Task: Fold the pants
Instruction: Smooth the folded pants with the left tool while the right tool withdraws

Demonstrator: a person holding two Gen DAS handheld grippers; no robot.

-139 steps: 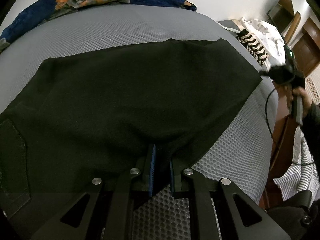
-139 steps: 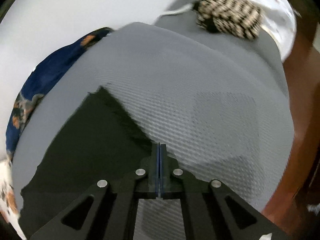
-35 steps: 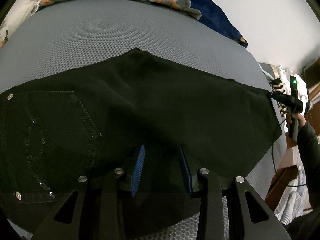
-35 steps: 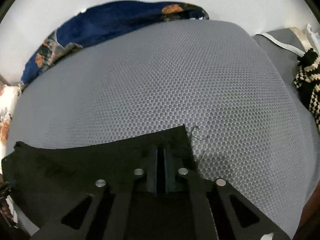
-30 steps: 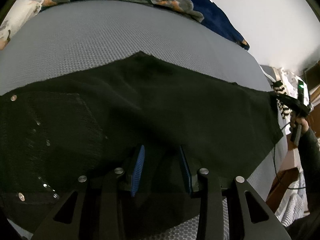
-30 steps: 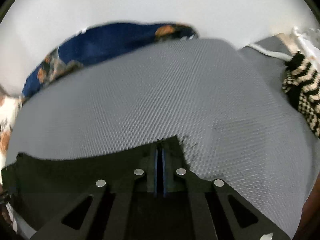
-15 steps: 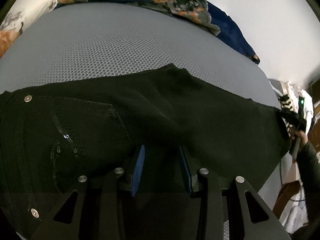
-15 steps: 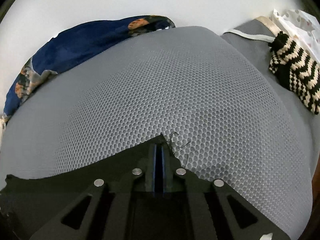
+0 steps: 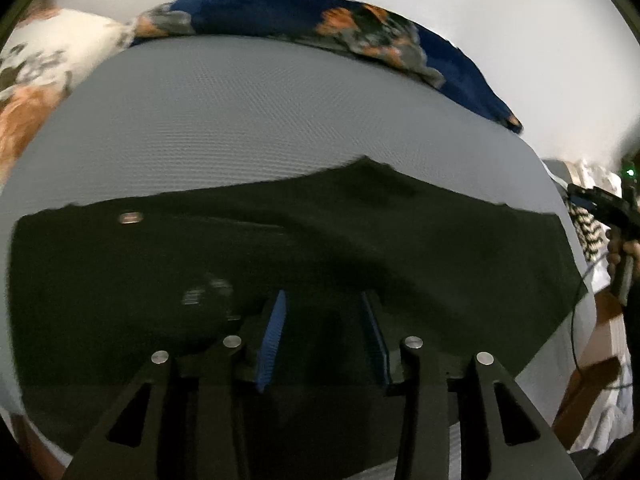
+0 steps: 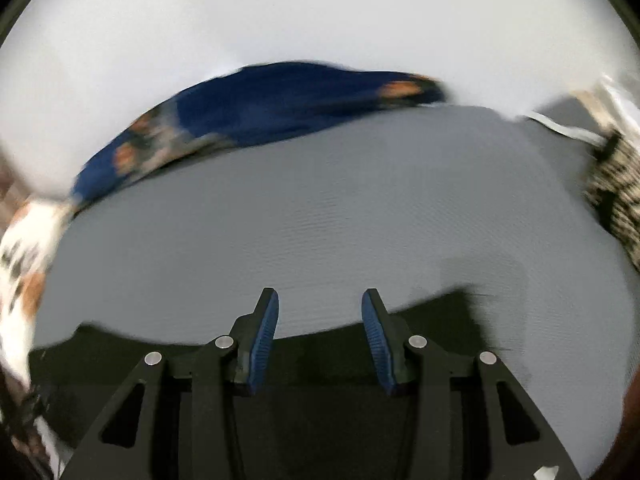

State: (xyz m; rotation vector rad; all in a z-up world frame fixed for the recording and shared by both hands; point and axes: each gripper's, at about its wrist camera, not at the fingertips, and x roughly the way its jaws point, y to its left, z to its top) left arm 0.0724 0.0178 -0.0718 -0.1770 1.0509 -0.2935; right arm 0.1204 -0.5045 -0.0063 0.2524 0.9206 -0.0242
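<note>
Pants, left wrist view: black fabric pants point(image 9: 320, 248) lie flat across grey mesh mattress point(image 9: 240, 120).
Left gripper point(image 9: 324, 320): jaws opening, apart above the cloth.
Right gripper, far right point(image 9: 596, 200): blurred.
Right wrist view: right gripper point(image 10: 320, 320) jaws opening, nothing between; pants edge point(image 10: 440, 316) beneath.

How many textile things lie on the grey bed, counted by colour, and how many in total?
Black: 1, the pants
Dark blue with orange flowers: 1, the blanket
White with orange flowers: 1, the cloth
Black and cream stripes: 1, the knitted piece
Total: 4, on the grey bed
</note>
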